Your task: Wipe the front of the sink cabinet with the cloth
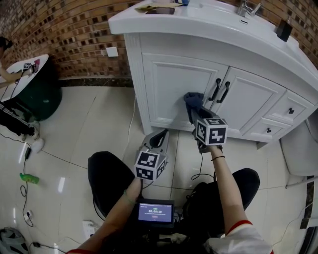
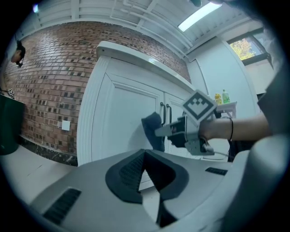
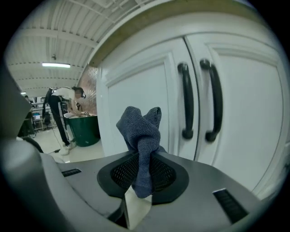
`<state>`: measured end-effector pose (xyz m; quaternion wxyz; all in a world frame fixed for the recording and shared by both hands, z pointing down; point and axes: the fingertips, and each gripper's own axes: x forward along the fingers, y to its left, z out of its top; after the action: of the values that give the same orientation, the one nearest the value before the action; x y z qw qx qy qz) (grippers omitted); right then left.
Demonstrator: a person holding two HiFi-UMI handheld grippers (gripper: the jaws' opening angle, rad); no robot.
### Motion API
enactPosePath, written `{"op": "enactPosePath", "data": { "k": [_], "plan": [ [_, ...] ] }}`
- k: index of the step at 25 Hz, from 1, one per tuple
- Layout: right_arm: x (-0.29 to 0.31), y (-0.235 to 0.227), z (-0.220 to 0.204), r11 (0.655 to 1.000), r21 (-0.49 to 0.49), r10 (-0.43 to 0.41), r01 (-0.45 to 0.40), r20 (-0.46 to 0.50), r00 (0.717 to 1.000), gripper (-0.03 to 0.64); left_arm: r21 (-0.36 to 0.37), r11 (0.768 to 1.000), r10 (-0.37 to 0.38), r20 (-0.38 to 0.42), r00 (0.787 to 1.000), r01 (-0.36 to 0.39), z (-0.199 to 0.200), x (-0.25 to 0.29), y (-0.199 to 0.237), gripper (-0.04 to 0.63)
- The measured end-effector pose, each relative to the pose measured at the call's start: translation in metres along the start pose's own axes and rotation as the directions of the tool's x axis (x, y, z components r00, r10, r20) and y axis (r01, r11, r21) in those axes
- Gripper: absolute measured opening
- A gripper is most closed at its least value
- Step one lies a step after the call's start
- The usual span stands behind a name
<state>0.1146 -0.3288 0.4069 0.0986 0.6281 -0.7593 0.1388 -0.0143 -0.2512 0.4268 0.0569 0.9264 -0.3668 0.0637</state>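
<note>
Brown brick wall [image 1: 74,34] is running along the back w/ a small white square wall plate [image 1: 112,51] sitting on it and a dark skirting strip [image 1: 89,82] lining the bottom. White panelled sink cabinet [image 1: 169,84] is standing against that brick. Glossy pale tiled floor [image 1: 84,124] is bouncing the light around, thin black cables [image 1: 21,191] trailing over it on the left. Big dark green round bin [image 1: 39,94] is sitting near the wall. Long fluorescent tube light [image 2: 199,16] is glowing on the white ribbed ceiling [image 2: 113,9]. Small window [image 2: 247,45] is showing leaves outside, up by the plain white wall [image 2: 213,77].
</note>
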Motion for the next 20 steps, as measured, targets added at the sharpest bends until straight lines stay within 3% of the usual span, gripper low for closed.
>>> {"op": "enactPosePath", "data": {
  "k": [6,10,14,20],
  "plan": [
    [-0.069,-0.004,0.120,0.997,-0.077,0.019,-0.002,0.221,0.975,0.067,0.021,1.000,-0.019,0.005,1.000,0.019,0.004,-0.003,-0.013,0.020],
    [-0.093,-0.021,0.161,0.996,-0.084,-0.013,0.038,0.287,0.958,0.067,0.027,1.000,-0.011,0.019,1.000,0.010,0.011,-0.004,-0.017,0.020],
    [-0.104,-0.027,0.162,0.998,-0.052,-0.024,0.042,0.304,0.952,0.067,0.034,0.999,-0.006,0.029,1.000,0.005,0.015,-0.010,-0.018,0.020],
    [-0.094,-0.036,0.122,0.997,-0.015,-0.070,0.075,0.237,0.969,0.067,0.005,1.000,0.005,0.051,0.999,-0.005,0.028,-0.020,-0.021,0.020]
  ]
}}
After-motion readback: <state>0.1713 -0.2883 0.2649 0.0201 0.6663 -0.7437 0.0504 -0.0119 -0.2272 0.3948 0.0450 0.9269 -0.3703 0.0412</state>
